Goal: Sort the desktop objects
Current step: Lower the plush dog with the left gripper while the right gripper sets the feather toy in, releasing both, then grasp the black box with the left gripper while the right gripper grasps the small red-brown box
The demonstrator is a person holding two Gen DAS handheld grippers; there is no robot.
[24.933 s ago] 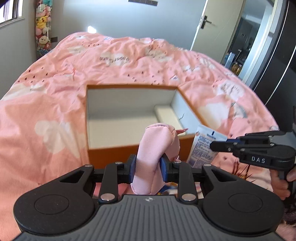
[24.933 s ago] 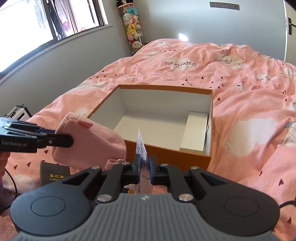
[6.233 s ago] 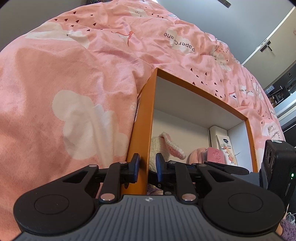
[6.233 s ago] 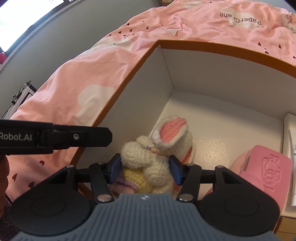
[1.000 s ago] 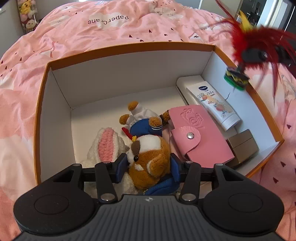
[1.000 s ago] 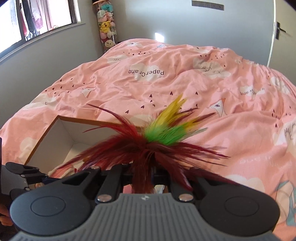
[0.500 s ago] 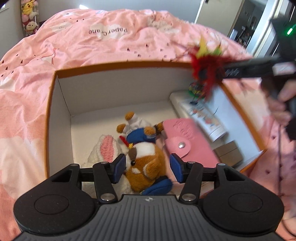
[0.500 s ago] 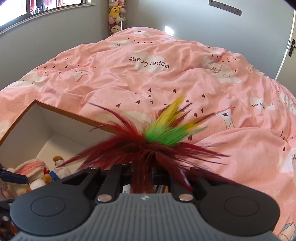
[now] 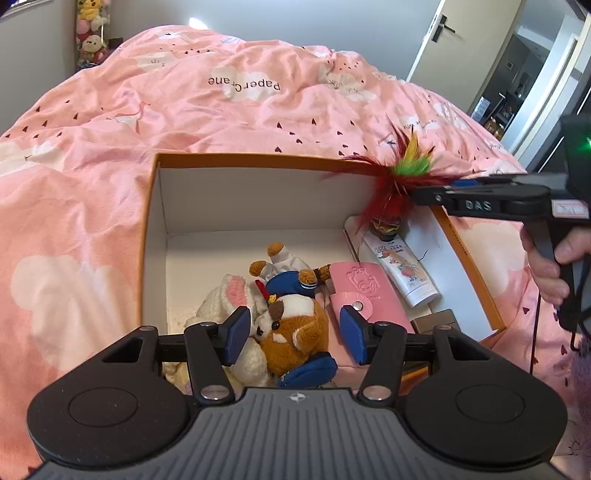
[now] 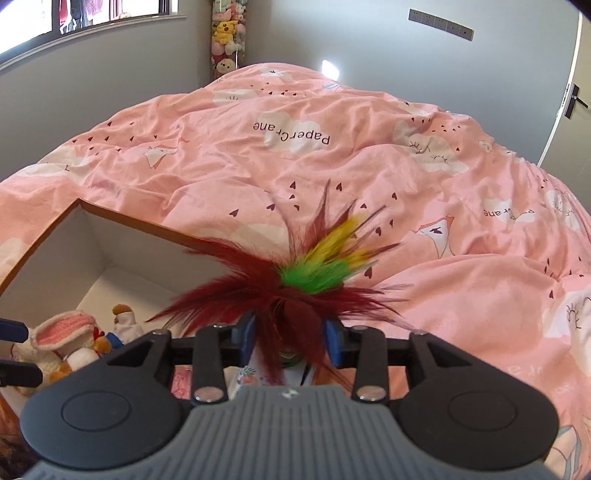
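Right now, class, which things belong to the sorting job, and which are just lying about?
Job: orange box, feather toy, brown plush, crochet rabbit, pink case, lotion tube.
Lying about: pink duvet, stuffed toys by the wall.

R gripper (image 10: 290, 341) w/ blue pads apart, feather toy (image 10: 295, 280) between them – dark red plumes, green & yellow tuft. Can't tell if pads touch it. Below left: orange box (image 10: 122, 218) on pink duvet (image 10: 369, 177), knitted bunny (image 10: 59, 336) & small plush (image 10: 125, 317) inside. L gripper's (image 10: 14, 350) blue tips at left edge.
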